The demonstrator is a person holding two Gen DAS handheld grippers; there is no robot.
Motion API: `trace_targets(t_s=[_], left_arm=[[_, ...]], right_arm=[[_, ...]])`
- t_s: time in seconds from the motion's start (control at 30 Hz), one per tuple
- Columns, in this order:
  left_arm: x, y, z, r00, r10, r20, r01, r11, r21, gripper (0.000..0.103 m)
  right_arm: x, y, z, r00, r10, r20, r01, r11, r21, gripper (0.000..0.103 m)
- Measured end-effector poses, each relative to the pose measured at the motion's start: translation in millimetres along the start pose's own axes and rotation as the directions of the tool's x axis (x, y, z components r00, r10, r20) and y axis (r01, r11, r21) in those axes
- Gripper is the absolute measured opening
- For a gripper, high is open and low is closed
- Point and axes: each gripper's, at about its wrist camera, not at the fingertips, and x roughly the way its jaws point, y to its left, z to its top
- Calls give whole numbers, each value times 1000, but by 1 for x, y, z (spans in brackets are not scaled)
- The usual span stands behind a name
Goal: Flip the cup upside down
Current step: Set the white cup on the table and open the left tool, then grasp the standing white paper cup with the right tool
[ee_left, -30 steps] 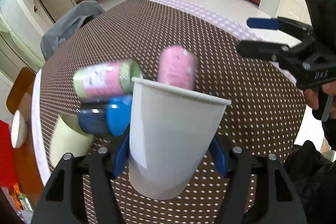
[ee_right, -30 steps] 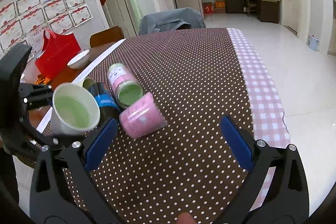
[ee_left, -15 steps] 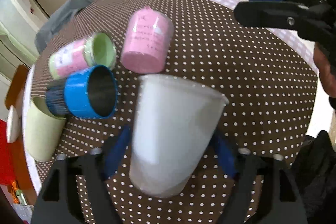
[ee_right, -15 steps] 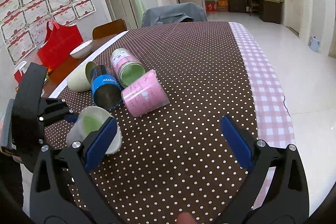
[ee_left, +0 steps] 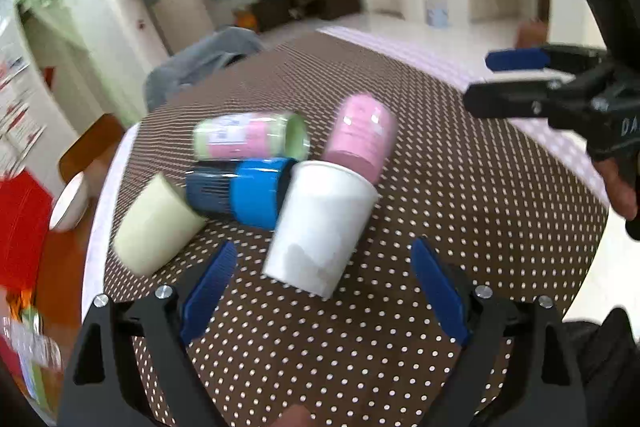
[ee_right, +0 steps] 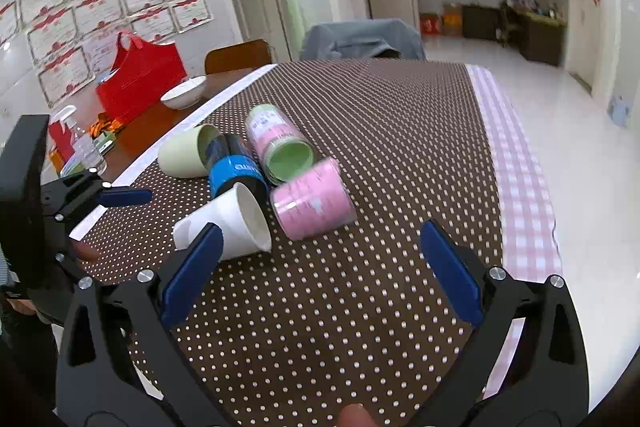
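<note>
A white paper cup lies on its side on the brown dotted tablecloth, its base toward my left gripper and its rim against the other cups. It also shows in the right wrist view, mouth facing right. My left gripper is open and empty, its blue pads apart just behind the cup. My right gripper is open and empty, to the right of the cup; it also shows in the left wrist view.
Lying beside the white cup are a pink cup, a blue cup, a green-and-pink can and a pale green cup. A red bag and a white bowl stand at the table's left.
My left gripper opened and let go of the white cup. The cup dropped from held upright to lying on its side on the cloth, and the gripper drew back.
</note>
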Motion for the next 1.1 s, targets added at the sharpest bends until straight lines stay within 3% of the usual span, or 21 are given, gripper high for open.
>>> trace_targets(t_s=[0.27, 0.57, 0.67, 0.8, 1.03, 1.1], left_arm=[[-32, 31, -11, 993, 100, 56, -88, 980, -177, 87], [-60, 48, -19, 974, 216, 70, -187, 937, -296, 87], [-67, 55, -22, 964, 255, 70, -220, 919, -327, 87], [-70, 63, -24, 956, 288, 62, -249, 902, -354, 87], [-64, 77, -34, 954, 295, 45, -252, 877, -408, 87], [-58, 81, -39, 955, 296, 24, -259, 870, -420, 87]], right_arm=[[1, 34, 15, 997, 63, 36, -55, 979, -195, 97], [5, 70, 25, 987, 145, 62, -105, 897, -430, 97], [6, 78, 23, 980, 192, 53, -138, 844, -518, 97], [14, 93, 22, 973, 222, -59, -209, 752, -626, 97], [37, 119, 12, 958, 203, -201, -281, 548, -788, 97], [48, 121, 12, 942, 205, -265, -334, 494, -803, 97]])
